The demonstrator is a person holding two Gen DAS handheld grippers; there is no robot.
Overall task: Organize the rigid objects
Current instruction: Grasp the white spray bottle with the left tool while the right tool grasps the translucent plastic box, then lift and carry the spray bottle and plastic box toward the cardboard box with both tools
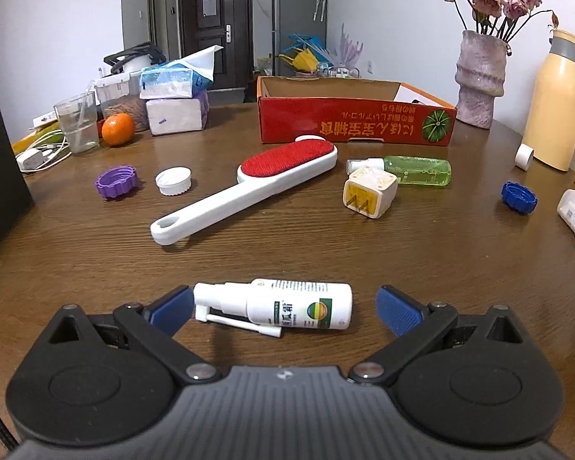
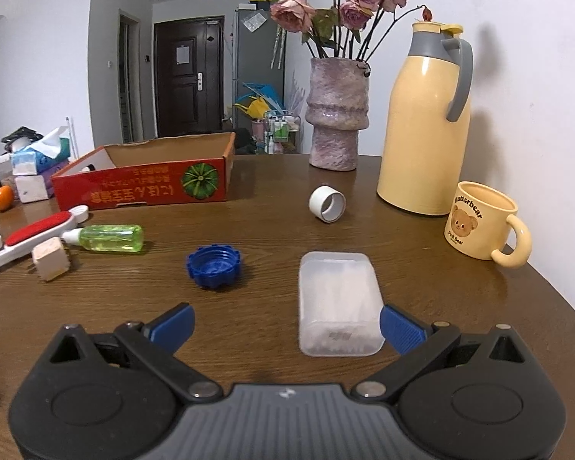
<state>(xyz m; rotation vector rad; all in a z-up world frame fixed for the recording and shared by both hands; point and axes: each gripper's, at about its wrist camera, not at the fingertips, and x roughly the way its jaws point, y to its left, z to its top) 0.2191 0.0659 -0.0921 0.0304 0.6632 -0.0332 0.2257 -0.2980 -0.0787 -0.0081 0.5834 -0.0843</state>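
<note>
The left claw (image 1: 285, 308) stands wide, holding nothing. A white spray bottle (image 1: 283, 303) lies on its side on the wooden surface (image 1: 326, 241) between the blue fingers (image 1: 172, 308); its nozzle end lies just beside the left finger, whether touching I cannot tell, and its base is apart from the right one. Ahead of this claw lies a lint brush (image 1: 249, 188) with a red pad and white handle. Ahead and to the right are a cream plug adapter (image 1: 368, 191) and a green bottle (image 1: 418, 169), and ahead to the left a white cap (image 1: 173, 180) and a purple cap (image 1: 115, 181). Farther ahead stands an open red cardboard box (image 1: 349, 124).

The right claw (image 2: 286, 327) is likewise spread wide and grips nothing. A translucent plastic case (image 2: 339, 303) lies flat between its fingers, close against the right finger; contact there is unclear, and the left finger is well apart from it. Ahead and to the left lies a blue cap (image 2: 214, 266). A white ring (image 2: 327, 204) lies farther ahead, and a cream mug (image 2: 483, 224) and a thermos jug (image 2: 425, 122) stand ahead to the right.
</note>
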